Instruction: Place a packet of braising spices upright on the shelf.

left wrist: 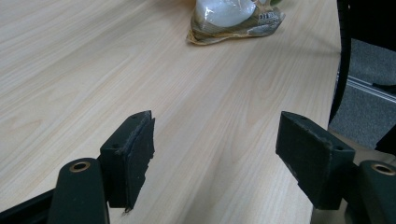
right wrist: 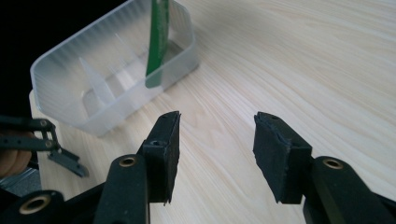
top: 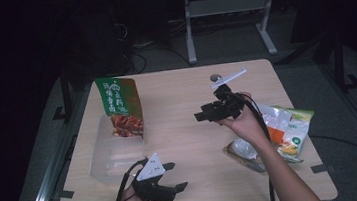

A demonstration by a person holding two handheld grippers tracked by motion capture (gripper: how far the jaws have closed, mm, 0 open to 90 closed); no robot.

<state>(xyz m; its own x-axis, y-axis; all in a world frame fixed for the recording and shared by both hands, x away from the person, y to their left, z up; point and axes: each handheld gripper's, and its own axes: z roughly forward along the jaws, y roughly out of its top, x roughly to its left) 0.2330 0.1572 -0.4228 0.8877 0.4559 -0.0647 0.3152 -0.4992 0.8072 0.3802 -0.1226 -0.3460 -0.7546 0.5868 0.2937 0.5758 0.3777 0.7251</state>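
On the wooden table (top: 182, 105), a clear plastic bin (top: 114, 155) is set near the left edge with a green snack bag (top: 121, 106) stood upright inside. More snack packets (top: 275, 135) are left by the right edge. Empty, parted jaws are shown on the right gripper (top: 203, 114) mid-table, apart from the bin, and on the left gripper (top: 174, 176) at the near edge.
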